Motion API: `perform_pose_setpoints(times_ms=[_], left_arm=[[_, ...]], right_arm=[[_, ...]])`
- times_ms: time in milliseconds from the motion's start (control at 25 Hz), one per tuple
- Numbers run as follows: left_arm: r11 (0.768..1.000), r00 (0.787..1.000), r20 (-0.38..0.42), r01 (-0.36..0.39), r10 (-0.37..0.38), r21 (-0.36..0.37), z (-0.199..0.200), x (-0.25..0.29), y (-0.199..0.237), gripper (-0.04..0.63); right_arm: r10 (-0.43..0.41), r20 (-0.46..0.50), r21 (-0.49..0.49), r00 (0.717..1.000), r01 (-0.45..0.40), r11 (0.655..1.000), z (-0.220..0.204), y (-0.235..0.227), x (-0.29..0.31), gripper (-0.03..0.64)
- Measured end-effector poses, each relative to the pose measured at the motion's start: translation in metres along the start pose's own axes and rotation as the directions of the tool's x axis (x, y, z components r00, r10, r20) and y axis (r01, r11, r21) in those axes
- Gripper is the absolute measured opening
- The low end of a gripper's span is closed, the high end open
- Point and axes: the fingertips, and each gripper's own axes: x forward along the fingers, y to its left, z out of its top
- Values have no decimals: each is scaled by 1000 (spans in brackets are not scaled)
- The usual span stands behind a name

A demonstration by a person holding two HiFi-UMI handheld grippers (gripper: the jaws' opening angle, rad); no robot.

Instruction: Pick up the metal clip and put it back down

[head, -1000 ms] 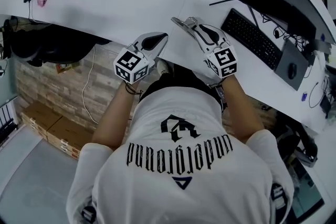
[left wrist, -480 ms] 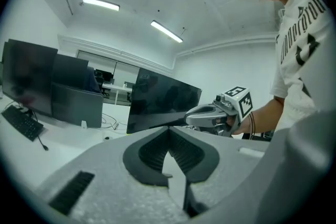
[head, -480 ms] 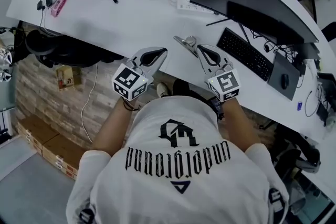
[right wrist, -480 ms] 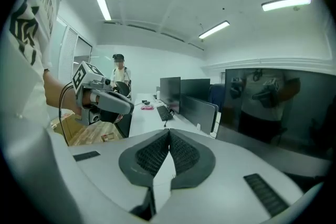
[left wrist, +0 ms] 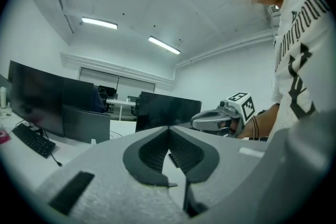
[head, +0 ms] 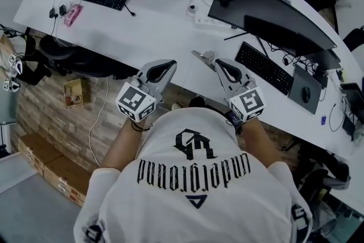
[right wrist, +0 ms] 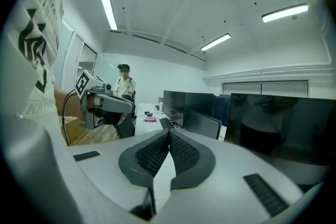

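I see the white desk [head: 153, 25] ahead. My left gripper [head: 169, 63] hovers at its near edge, jaws pressed together and empty. My right gripper [head: 218, 62] is likewise closed on nothing. The metal clip [head: 203, 57] lies on the desk, just beside the right gripper's tip.

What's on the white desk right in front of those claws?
A small silvery metal clip lies near the edge, beside the right gripper. The black monitor hides the desk behind it.
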Motion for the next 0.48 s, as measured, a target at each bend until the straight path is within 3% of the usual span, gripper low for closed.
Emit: perform_pose_setpoints(times_ms=[480], left_arm=[[1000,999,30,31,-31,-1,11,-19,-15,15]], right_arm=[[29,29,-31,999,-28,999,22,26,-12,14]])
